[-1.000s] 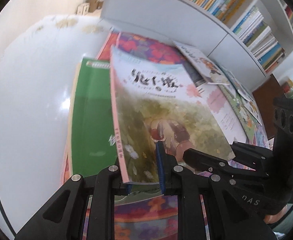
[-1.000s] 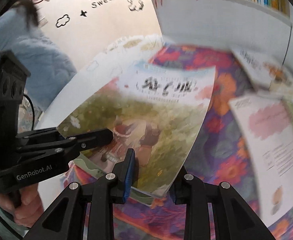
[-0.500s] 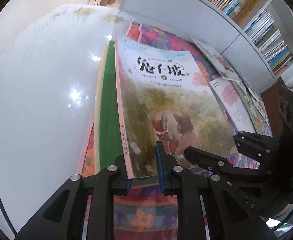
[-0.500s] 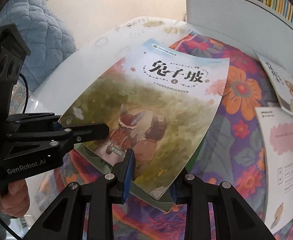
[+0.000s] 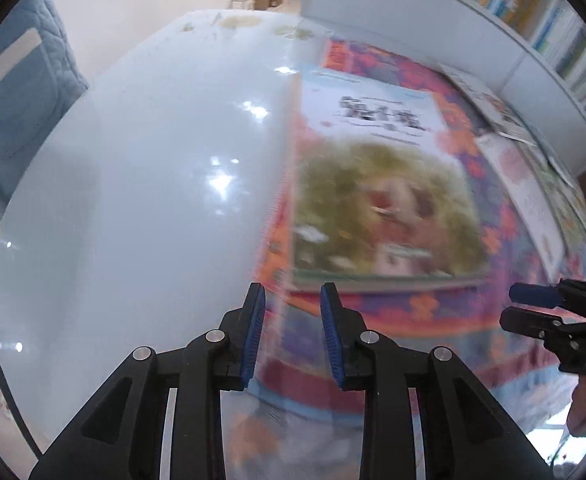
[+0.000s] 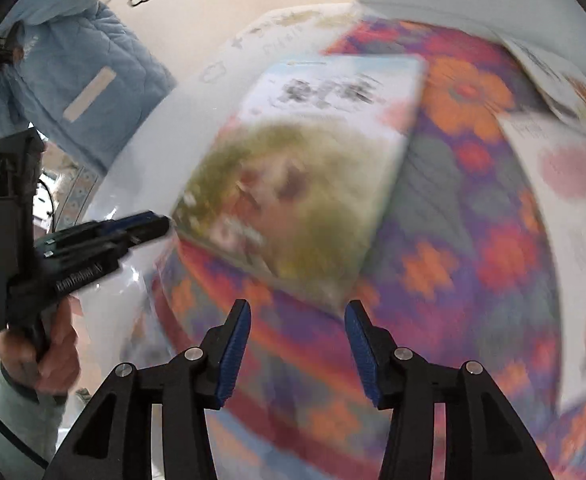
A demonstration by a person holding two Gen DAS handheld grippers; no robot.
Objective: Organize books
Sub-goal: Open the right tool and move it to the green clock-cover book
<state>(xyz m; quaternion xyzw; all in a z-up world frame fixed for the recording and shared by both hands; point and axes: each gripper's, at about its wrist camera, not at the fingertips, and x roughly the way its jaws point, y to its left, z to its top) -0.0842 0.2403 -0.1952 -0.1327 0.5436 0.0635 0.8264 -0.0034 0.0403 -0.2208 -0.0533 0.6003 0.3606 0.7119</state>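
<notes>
A book with a green meadow cover and black title [image 5: 381, 200] lies flat on a stack on the floral cloth [image 5: 373, 320]; it also shows in the right wrist view [image 6: 301, 184]. My left gripper [image 5: 291, 328] is open and empty, just in front of the stack's near left corner. My right gripper [image 6: 297, 340] is open and empty, just short of the book's near edge. Each gripper shows in the other's view: the right one [image 5: 533, 312] and the left one [image 6: 105, 236]. Both views are blurred.
A glossy white tabletop [image 5: 153, 200] lies left of the cloth. More thin books [image 6: 565, 208] lie spread on the cloth to the right. A white bookshelf [image 5: 533, 32] full of books stands behind. A person in a blue quilted coat [image 6: 81, 80] is at the left.
Both grippers have let go of the meadow book and pulled back. The book now lies flat on the stack, covering the green book.
</notes>
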